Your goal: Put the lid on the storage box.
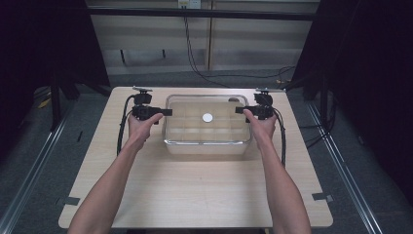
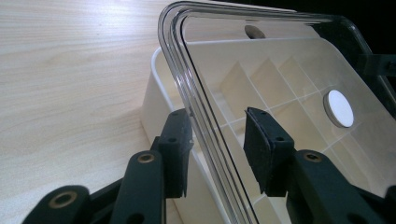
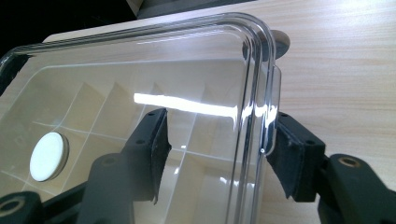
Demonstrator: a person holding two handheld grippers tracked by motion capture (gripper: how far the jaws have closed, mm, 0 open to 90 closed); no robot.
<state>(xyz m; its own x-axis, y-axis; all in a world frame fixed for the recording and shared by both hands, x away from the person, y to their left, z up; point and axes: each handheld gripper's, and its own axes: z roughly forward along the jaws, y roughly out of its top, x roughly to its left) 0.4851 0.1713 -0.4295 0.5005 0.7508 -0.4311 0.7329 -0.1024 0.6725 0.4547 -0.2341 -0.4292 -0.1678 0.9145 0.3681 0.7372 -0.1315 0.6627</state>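
The clear lid point(image 1: 208, 141) sits on the white compartment box point(image 1: 207, 147) at the centre of the bench point(image 1: 195, 195). The left claw point(image 1: 166, 112) straddles the lid's left rim, the right claw point(image 1: 240, 110) its right rim. In the left claw's own view the pads point(image 2: 261, 149) stand apart, off the rim; the right claw's pads point(image 3: 292, 161) likewise show a gap. These close views show the inner dividers and a white disc point(image 2: 339, 108); the high view shows both forearms.
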